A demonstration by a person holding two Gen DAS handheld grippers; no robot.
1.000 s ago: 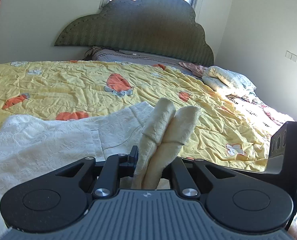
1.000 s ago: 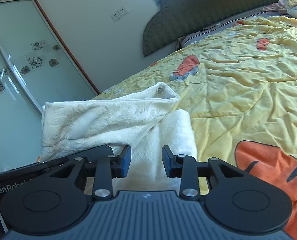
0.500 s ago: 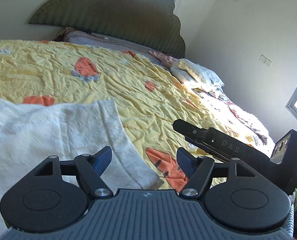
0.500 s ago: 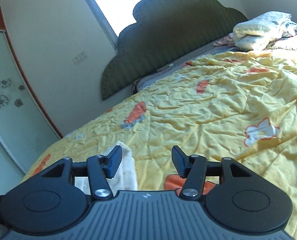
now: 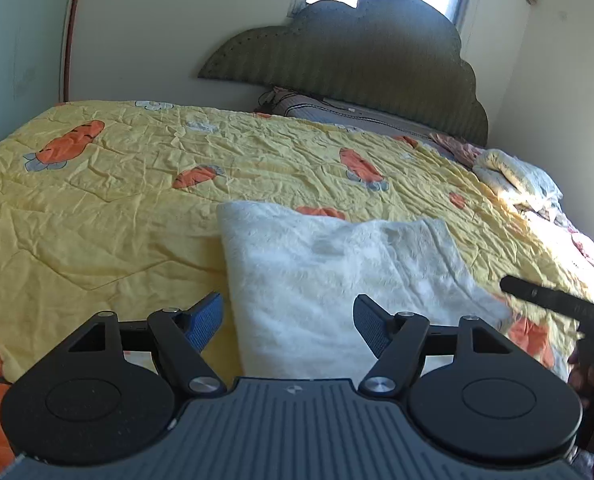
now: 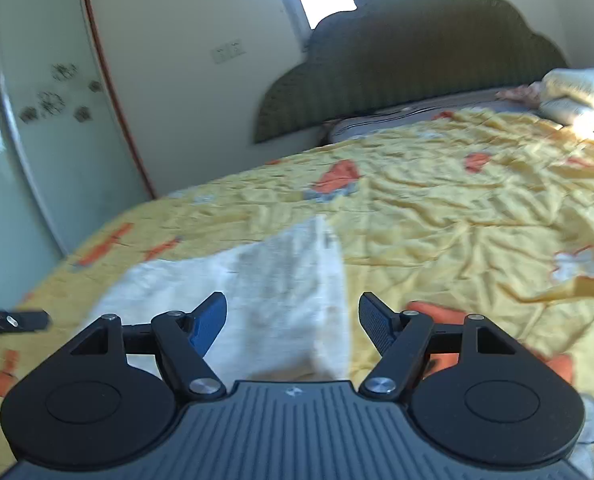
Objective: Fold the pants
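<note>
The white textured pants point(image 5: 329, 276) lie folded in a flat rectangle on the yellow carrot-print bedspread point(image 5: 117, 200). My left gripper point(image 5: 287, 324) is open and empty, held just above the near edge of the pants. My right gripper point(image 6: 293, 322) is also open and empty, above the near right part of the pants point(image 6: 265, 284); that view is blurred by motion. The right gripper's body shows at the right edge of the left wrist view point(image 5: 557, 300). The left gripper's tip shows at the left edge of the right wrist view point(image 6: 13, 322).
A dark green headboard point(image 5: 357, 52) and a grey pillow point(image 5: 329, 106) stand at the far end of the bed. Folded bedding point(image 5: 513, 176) is piled at the far right. A glass wardrobe door point(image 6: 29, 128) is on the left.
One second ago my left gripper was shut on a fold of the pants. It has let go and both grippers have opened wide and pulled back. The pants now lie flat.
</note>
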